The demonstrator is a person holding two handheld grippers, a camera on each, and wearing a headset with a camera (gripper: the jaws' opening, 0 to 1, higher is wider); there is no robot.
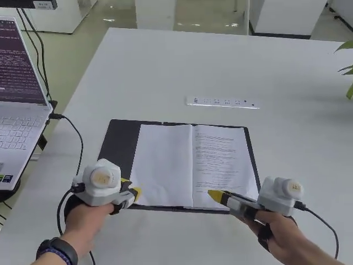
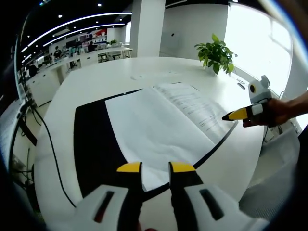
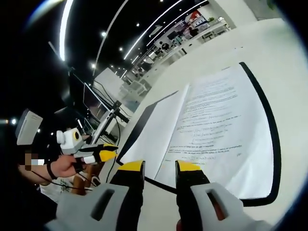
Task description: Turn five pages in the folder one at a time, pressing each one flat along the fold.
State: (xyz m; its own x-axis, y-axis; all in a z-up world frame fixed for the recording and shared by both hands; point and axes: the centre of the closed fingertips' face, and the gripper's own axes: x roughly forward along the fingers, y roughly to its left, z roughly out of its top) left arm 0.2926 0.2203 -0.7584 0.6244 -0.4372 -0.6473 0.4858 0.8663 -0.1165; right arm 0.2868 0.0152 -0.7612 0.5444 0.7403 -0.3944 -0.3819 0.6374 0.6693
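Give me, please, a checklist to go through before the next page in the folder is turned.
1. Folder lies open on the table: ok.
2. Right claw empty, jaws apart, at the lower edge of the printed page: ok.
3. Left claw empty, jaws apart, by the lower corner of the blank page: ok.
4. A page gripped for turning: not ok, neither claw holds one.
5. Blank page pressed flat along the fold: cannot tell.
6. Count of pages turned: cannot tell.
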